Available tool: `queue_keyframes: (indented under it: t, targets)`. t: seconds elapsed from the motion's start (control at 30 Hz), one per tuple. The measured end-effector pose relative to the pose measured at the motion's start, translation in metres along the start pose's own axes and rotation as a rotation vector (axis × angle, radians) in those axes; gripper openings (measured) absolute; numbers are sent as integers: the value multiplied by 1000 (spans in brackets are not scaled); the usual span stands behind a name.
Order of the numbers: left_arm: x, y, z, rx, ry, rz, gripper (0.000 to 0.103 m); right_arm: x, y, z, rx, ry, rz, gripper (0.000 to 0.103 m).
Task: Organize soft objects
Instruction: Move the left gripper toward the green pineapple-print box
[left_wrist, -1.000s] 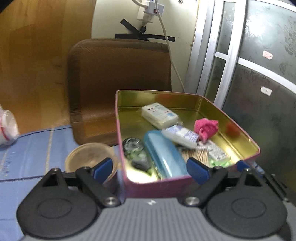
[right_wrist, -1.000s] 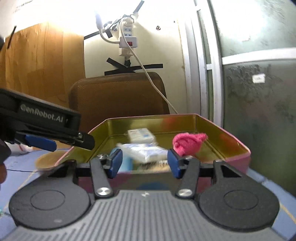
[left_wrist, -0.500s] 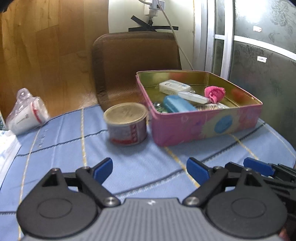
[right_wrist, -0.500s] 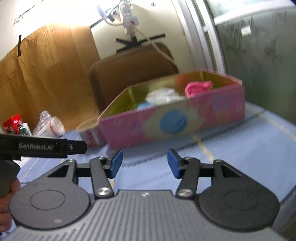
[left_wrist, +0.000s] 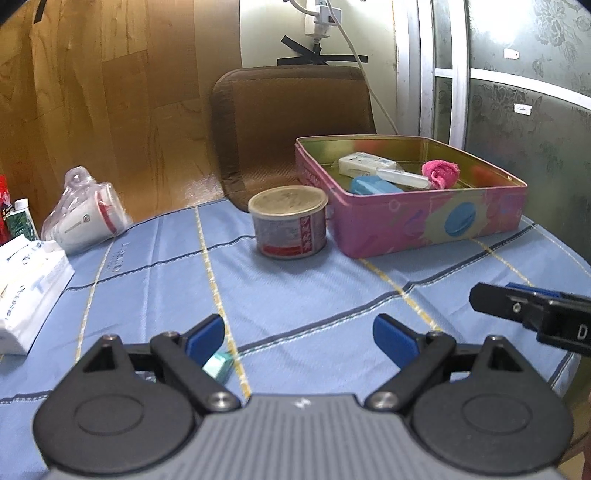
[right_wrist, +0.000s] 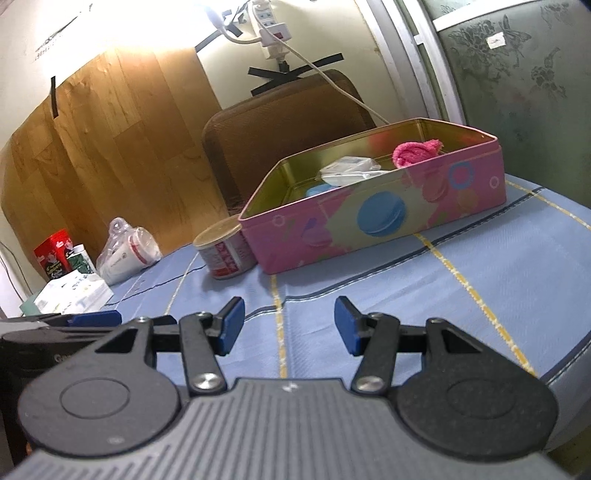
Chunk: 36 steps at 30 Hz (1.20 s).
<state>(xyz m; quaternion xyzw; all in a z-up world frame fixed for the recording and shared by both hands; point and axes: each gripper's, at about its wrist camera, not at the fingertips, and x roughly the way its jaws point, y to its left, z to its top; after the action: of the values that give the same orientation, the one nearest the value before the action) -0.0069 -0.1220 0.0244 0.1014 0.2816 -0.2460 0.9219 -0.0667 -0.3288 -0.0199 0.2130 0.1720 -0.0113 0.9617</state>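
Both grippers, left (left_wrist: 298, 338) and right (right_wrist: 288, 325), hovered with jaws parted and empty above the blue-clothed surface (left_wrist: 295, 295); ahead of them, a fluffy pink cloth (left_wrist: 441, 172) lay inside the pink rectangular tin (left_wrist: 424, 225).

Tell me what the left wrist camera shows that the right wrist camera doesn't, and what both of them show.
Only the left wrist view shows a small teal item on the cloth by the left gripper. Only the right wrist view shows the whole red carton far left, and the right gripper head-on, open and empty. Both show the pink tin holding a pink cloth, the round can and the bagged cups.
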Motion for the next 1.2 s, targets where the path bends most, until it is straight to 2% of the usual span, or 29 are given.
queue_keyframes:
  t: [0.57,0.77,0.87,0.97,1.03,1.2]
  targets:
    - [-11,38,-26,-39,-2,37,91,22,30,-22,-61,117,34,56]
    - [-31,73,-40,-123,-20,19,91,31,48,-28,-109,161,83,56]
    - [-41,102,-48,-214,-21,16,90,35,62,-29,-162,176,139,56]
    - [-47,130,-55,-320,-12,-7,84,43,77,-29,-200,199,204,56]
    - [-48,144,-60,-380,8,-50,82,52,87,-27,-213,215,239,56]
    - [-42,147,-71,-443,63,-173,71,88,111,-14,-228,273,274,56]
